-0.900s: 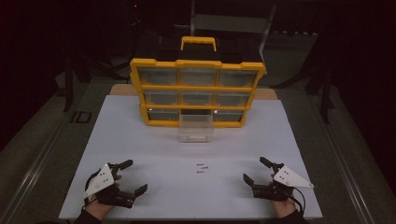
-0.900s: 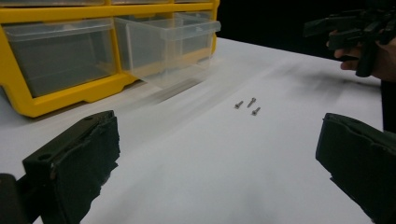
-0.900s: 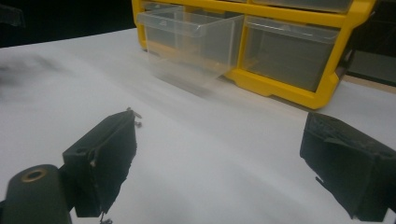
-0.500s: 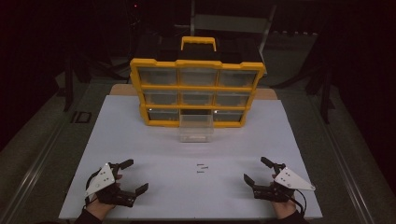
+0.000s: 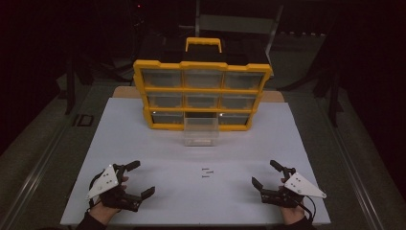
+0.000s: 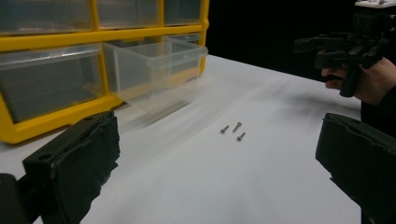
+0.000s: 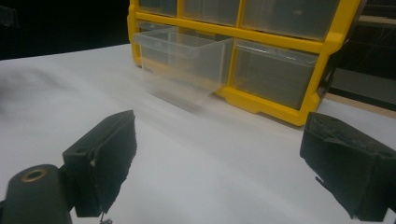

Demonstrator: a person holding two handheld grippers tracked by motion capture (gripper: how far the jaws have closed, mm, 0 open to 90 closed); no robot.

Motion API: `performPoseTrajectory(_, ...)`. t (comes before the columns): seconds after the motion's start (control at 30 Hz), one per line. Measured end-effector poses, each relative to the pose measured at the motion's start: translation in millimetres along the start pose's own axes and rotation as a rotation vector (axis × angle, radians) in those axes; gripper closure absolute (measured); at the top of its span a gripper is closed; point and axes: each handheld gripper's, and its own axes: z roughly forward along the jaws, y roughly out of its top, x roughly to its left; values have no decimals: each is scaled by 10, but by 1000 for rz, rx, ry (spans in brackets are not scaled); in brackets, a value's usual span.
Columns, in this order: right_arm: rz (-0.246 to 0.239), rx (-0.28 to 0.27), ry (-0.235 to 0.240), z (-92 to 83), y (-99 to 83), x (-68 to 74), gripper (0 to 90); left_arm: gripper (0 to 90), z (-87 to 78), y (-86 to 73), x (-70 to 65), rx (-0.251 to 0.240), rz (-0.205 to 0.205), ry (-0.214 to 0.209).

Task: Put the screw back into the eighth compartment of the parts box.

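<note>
The left gripper (image 5: 138,179) rests on the white surface (image 5: 158,143), jaws wide apart, empty. Three small screws (image 5: 207,173) lie mid-surface before one clear drawer (image 5: 201,132) (pulled from the yellow nine-drawer organizer (image 5: 203,94)). The right gripper (image 5: 265,173) gapes wide too, holding nothing.

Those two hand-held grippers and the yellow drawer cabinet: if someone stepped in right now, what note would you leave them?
Left gripper: jaws open, holding nothing, low over the white table.
Right gripper: the same, jaws open, nothing held.
Three small screws lie loose on the table between the grippers.
Yellow drawer cabinet stands upright at the back; its bottom-middle clear drawer is pulled out.
Done: drawer is out. Probably left: put the screws in it and close it.
</note>
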Motion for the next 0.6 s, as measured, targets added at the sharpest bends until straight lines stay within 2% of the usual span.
performPoseTrajectory(0.27,7,-3,3,3,3,3,110,0,143,266,-39,23,43,-17)
performPoseTrajectory(0.4,7,-4,5,8,4,7,110,0,199,374,-38,20,31,-35)
performPoseTrajectory(0.6,5,-3,12,15,3,10,110,0,370,554,-74,49,16,-76)
